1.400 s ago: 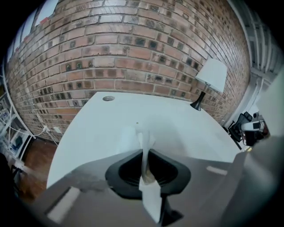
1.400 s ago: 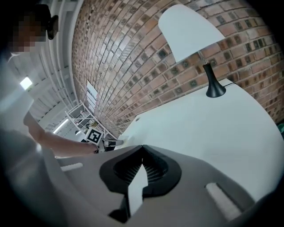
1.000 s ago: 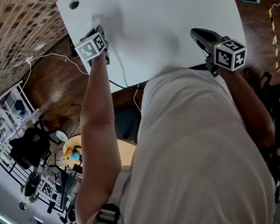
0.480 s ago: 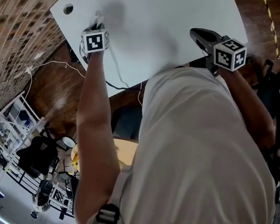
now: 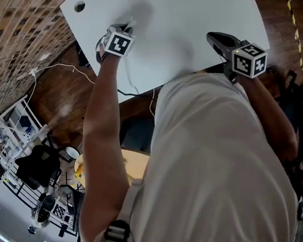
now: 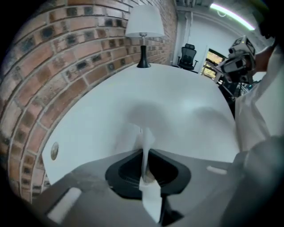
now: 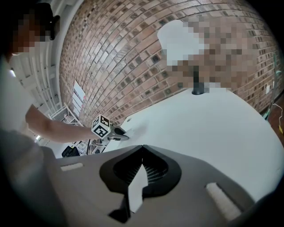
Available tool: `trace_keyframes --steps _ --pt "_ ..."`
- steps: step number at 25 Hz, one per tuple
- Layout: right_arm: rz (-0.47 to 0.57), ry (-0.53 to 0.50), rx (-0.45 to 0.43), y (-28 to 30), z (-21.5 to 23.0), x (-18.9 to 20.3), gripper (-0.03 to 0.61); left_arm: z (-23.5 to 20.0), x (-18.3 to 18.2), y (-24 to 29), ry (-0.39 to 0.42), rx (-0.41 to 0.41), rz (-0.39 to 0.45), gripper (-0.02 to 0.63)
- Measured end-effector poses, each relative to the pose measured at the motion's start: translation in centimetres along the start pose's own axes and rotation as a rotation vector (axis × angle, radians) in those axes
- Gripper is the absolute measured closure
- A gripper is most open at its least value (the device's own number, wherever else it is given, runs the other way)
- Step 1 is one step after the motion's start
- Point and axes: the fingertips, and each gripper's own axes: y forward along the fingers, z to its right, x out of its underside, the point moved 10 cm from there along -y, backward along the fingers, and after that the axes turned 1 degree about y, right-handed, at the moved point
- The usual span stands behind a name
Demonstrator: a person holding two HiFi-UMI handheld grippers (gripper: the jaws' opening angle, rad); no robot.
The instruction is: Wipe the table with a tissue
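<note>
On my far left runs the brick wall (image 5: 2, 37); the white table (image 5: 196, 1) sits beside it, and near its left corner there is a small round hole (image 5: 79, 6). Just right of that hole is the left gripper (image 5: 127, 28), tipped steeply down onto the tabletop; its fingers are clamped on the tissue (image 5: 129, 22), which is pressed to the table near the left edge. In the left gripper view I see the same grip close up: the left gripper (image 6: 144, 153) has its two fingers closed tight on the tissue (image 6: 146, 137), a thin white strip standing up out of the seam, with its crumpled end touching the table surface ahead. A lamp (image 6: 143, 24) with a white shade stands at the far end of the table, close against the bricks. Further right, past my bare left forearm (image 5: 105, 124) and white shirt (image 5: 218, 164), the right gripper (image 5: 213, 37) rests at the near right edge of the table, well apart from the tissue. In its own view the right gripper (image 7: 142, 148) has its fingers together; a pale sliver (image 7: 135, 184) shows along the seam, and I cannot tell what it is.
</note>
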Motion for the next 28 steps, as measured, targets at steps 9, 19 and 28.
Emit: trace_keyframes --steps 9,19,28 --pt "0.021 -0.051 -0.068 -0.1 0.7 -1.4 0.571 9.0 -3.1 1.6 0.074 0.181 0.034 0.574" --pt "0.088 -0.046 -0.096 -6.1 3.9 -2.2 0.571 17.3 -3.9 -0.6 -0.368 0.322 0.343 0.574" --pt "0.069 -0.116 -0.132 -10.4 6.5 -0.6 0.569 23.7 -6.9 -4.1 -0.494 0.264 0.662 0.574"
